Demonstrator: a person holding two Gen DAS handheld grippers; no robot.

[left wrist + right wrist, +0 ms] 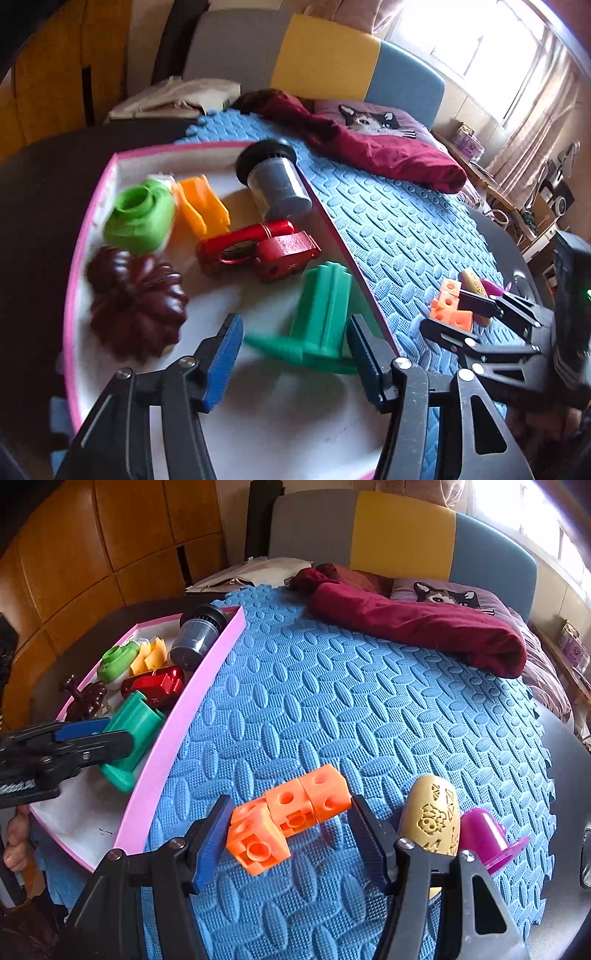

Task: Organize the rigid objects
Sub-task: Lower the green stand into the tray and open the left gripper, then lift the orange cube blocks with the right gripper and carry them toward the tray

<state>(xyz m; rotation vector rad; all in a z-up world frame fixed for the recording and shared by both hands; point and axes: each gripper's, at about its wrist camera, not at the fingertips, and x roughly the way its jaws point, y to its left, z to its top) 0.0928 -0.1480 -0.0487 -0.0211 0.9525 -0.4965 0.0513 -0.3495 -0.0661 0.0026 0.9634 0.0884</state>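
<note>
Evidently the sorting is well along: the pink-rimmed tray point(92, 206) already holds a green ring point(142, 218), an orange clip point(201, 206), a red clamp point(258, 247), a dark fluted piece point(136, 302), a grey jar point(273, 181) leaning on the far rim, and a teal part point(325, 314). That teal part lies on the tray floor between the blue-padded fingers of the left gripper point(293, 354), whose jaws stand apart with clear gaps to either side, so it looks set down and released, not gripped. The right gripper point(291, 834) hangs over the blue foam mat point(332, 701), jaws likewise apart and straddling the orange cubes point(291, 819), a bent chain of linked blocks lying on the mat; the pads do not press on them. Just beside, to the right, lie a tan embossed cylinder point(432, 819) and a purple cap point(484, 834), touching or nearly so. The step in hand seems to be the handover from one placement to the next pick. Next, the left gripper should back off without nudging the teal part, while the right lowers and closes across the chain's middle cubes, since a grip at one end may let the linked blocks swing or pull apart on the way to the tray.
</note>
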